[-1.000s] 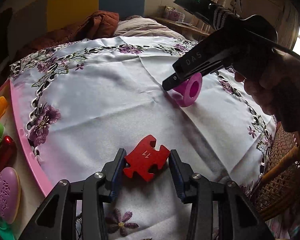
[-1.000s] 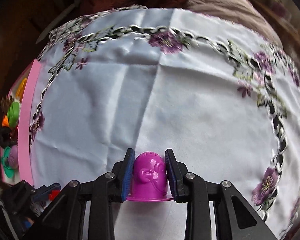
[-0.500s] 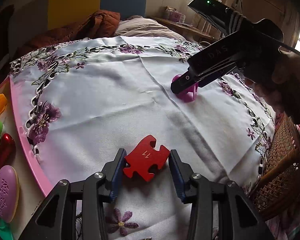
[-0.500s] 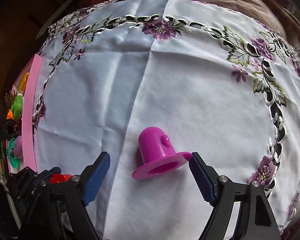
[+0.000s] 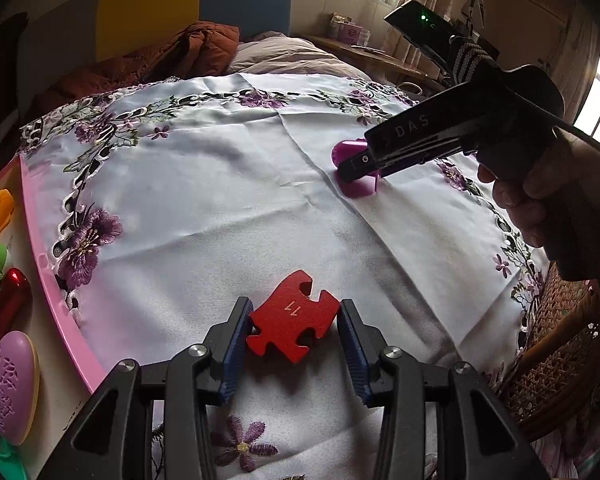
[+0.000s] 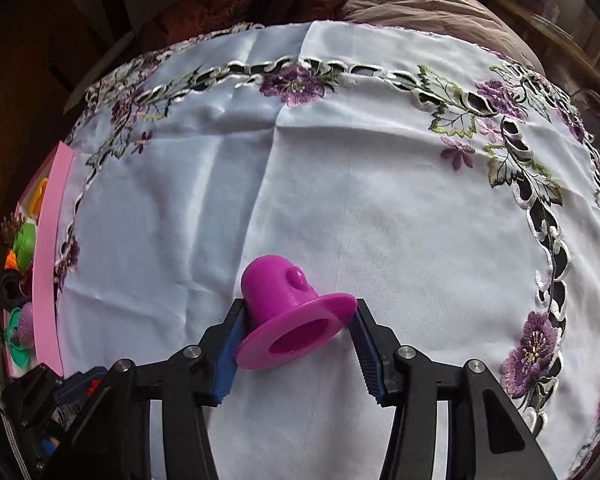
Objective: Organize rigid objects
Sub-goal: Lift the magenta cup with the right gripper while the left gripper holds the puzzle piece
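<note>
The right gripper (image 6: 298, 344) has just been closing around the magenta cup (image 6: 290, 314), which lies tipped on its side on the white embroidered tablecloth (image 6: 380, 200), dome pointing away and open mouth toward the camera. The pads now meet the brim on both sides, so it looks gripped, though only across the thin brim. That is a poor hold: the brim is a narrow edge and the cup can pivot or slip out. A steadier grasp would take the domed body between the pads, pressing squarely before any lift.

The left gripper (image 5: 294, 336) stays low near the front of the cloth with its blue pads pressed on both sides of the red puzzle piece (image 5: 294, 320), which lies flat. It should keep quiet while the right side works.

The pink tray (image 5: 52, 280) with other small toys sits at the left edge, well apart from the cup, so the carry there needs a secure hold.
</note>
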Tool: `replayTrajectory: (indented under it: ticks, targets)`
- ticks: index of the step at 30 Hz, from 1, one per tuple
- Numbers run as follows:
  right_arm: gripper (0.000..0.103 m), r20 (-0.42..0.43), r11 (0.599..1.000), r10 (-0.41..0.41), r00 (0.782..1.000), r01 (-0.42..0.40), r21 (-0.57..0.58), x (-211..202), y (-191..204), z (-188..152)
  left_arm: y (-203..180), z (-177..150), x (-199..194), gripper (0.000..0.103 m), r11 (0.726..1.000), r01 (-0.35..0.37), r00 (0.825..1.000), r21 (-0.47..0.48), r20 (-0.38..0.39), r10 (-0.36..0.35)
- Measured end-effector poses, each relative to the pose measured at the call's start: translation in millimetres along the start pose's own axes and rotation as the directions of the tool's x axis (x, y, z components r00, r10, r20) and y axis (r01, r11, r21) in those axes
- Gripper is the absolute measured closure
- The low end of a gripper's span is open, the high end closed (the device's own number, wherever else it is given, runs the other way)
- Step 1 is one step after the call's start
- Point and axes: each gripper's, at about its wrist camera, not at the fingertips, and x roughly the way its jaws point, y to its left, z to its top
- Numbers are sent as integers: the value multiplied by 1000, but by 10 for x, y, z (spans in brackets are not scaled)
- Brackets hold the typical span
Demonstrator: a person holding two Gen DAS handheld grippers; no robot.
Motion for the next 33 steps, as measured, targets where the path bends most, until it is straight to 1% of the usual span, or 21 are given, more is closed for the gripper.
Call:
replayTrajectory:
  ticks: [7,14,17,23,28,33]
  targets:
    - [51,14,1000,-14,1000,15,-13,6,23,-1,-41,-5,8,59,1000,-24,1000,18,4,24]
    - [51,23,999,-38,999,38,-27,79,88,38,-35,-1,-20,60,999,-33,999,4,5,33]
    - [51,28,998,-51,998,52,-45,98,118,50,-35,10,-59,60,999,-53,999,1,2,53]
    - [52,37,994,-78,996,80,-69,123,155,77,-32,94,-294,60,998,-64,996,-12,60,64]
    - [52,46,990,-105,993,108,-86,136,174,91,-5,189,-545,60,997,-80,990,-24,113,82]
    - [52,45,991,-100,994,103,-80,139,162,108,72,209,-711,60,994,-93,986,-53,137,100]
